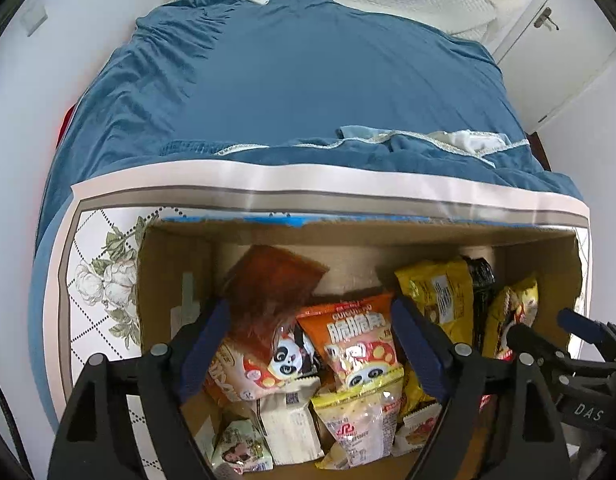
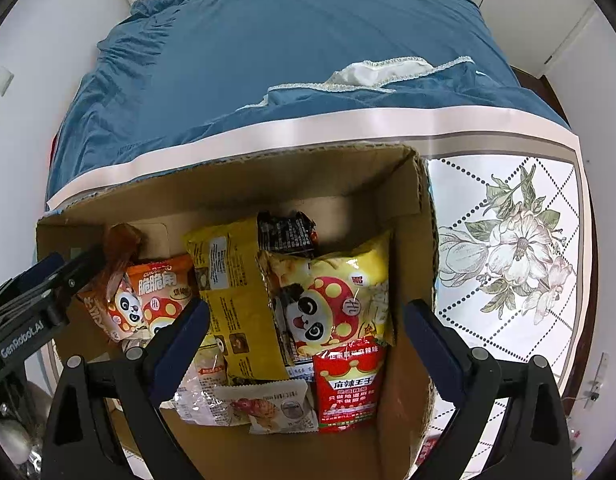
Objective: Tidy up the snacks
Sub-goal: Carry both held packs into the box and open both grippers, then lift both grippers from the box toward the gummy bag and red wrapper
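Inside, crinkly foil snack packets (image 2: 339,304) in corrugated cardboard box (image 2: 244,184).

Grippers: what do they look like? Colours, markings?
Both are black plastic frames with silver rivets and dark blue ribbed pads. Left gripper is marked "GenRobot.AI" on its side; right gripper shows "DAS". No cables or sleeves visible.

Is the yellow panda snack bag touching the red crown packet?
Touching: right wrist view shows the yellow panda snack bag overlapping the red crown packet's top edge.
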{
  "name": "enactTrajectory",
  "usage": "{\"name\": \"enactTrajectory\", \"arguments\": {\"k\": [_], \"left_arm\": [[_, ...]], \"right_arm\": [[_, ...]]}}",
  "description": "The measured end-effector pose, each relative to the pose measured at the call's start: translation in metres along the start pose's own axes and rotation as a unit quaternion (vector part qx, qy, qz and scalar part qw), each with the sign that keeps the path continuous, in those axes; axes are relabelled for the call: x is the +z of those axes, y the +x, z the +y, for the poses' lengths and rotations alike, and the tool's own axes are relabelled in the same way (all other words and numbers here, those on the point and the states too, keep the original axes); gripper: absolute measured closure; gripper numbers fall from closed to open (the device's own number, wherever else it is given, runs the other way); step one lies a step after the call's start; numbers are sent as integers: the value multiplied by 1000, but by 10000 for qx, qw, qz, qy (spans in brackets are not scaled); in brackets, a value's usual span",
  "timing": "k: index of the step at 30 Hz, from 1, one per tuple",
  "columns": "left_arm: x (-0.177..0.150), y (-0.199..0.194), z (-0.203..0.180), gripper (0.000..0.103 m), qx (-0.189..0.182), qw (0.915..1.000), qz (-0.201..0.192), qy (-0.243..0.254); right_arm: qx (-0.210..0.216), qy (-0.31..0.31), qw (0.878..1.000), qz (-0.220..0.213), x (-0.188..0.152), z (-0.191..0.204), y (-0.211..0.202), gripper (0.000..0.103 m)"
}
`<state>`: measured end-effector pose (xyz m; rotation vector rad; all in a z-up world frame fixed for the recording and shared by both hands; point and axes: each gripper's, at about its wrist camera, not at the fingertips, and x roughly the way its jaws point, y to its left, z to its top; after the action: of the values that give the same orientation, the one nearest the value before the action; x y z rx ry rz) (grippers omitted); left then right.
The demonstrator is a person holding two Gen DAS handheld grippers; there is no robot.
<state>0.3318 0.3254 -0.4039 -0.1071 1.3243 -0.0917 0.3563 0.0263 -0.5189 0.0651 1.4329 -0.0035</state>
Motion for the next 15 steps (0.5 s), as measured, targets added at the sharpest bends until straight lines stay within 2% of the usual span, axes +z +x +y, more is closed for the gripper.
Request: {"name": "enactTrajectory", "arguments": {"k": [2, 5, 11, 15], "left_arm": [[-5, -5, 0, 19, -45, 10000, -41, -37], [-13, -10, -4, 2, -115, 9999, -56, -1], [-33, -30, -13, 2, 29, 9996, -249, 149], [-55, -55, -17, 2, 206, 9981, -547, 201]], "right_arm": [[15, -34, 10000, -47, -6, 2, -6, 3], [11, -190, 9995, -244, -17, 6, -16, 3], [33, -262, 9987, -437, -42, 7, -31, 3], [238, -220, 9977, -601, -62, 3, -46, 3]]}}
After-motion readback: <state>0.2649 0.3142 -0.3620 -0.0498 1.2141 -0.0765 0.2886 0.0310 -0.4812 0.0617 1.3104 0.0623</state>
